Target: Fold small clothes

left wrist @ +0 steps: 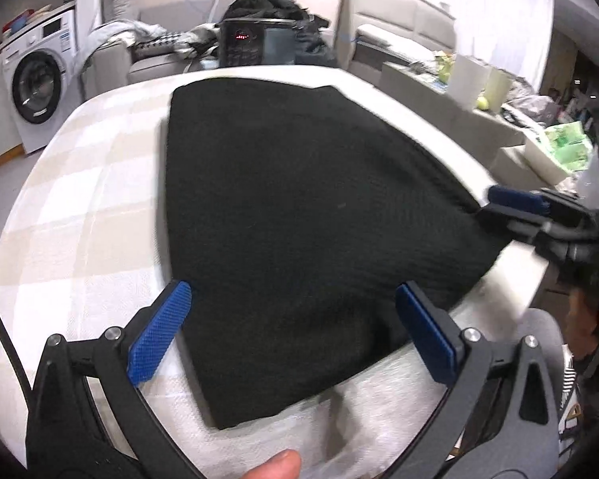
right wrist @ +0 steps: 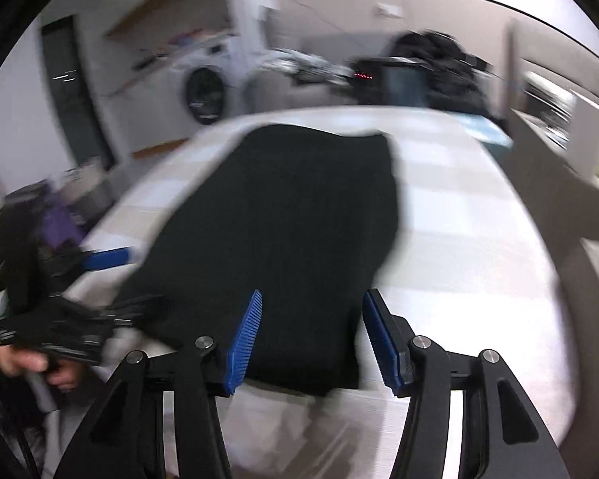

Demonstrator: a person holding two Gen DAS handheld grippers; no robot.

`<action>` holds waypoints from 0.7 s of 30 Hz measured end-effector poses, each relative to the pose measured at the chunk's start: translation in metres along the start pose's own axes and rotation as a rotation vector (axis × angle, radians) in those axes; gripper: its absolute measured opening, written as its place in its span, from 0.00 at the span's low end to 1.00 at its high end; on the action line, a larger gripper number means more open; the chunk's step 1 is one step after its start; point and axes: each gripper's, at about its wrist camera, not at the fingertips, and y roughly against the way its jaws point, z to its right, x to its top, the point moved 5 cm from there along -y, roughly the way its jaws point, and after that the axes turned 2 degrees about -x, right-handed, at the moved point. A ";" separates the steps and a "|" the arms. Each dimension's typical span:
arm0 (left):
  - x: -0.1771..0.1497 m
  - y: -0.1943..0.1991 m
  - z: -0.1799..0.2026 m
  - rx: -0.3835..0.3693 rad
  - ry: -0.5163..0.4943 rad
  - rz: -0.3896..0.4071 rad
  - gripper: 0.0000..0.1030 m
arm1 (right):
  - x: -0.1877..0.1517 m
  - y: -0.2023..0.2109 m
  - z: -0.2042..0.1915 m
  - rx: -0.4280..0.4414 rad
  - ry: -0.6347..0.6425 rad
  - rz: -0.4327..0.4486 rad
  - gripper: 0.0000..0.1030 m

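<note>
We have the black garment (left wrist: 299,215) lying flat on the checked tablecloth (left wrist: 84,183), filling the middle of both views, its near edge reaching the table's front rim at the bottom of the frame. Our left gripper (left wrist: 291,331) stands wide apart, its 2 blue pads straddling the near corner of the cloth without pressing it. Our right gripper (right wrist: 311,335) is about half open, pads (right wrist: 245,339) either side of the other near corner, nothing pinched; in the left wrist view it shows at the right edge, just at the garment's corner.

What could go wrong, as we judge it: the near edge sits at the table rim, so a careless drag could slide the cloth off the front. Closing 1 gripper before the other would lift the fabric unevenly and skew the fold. The right wrist view is blurred, so we cannot tell how square that corner lies.

Around us: a dark appliance (left wrist: 255,46) with red lights stands at the far table edge, upper centre, just beyond the garment, where a far fold could brush it. A washing machine (left wrist: 36,84) sits at the upper left, well apart.
</note>
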 end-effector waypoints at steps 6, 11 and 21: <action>-0.010 -0.014 -0.003 -0.097 0.018 -0.037 0.98 | -0.006 -0.040 -0.040 0.063 0.100 -0.077 0.49; -0.016 -0.010 -0.010 -0.074 -0.022 -0.029 0.98 | -0.013 -0.028 -0.021 0.024 0.123 -0.056 0.46; -0.002 -0.002 -0.025 -0.048 0.091 -0.032 0.99 | -0.004 -0.004 0.019 -0.019 0.029 -0.019 0.48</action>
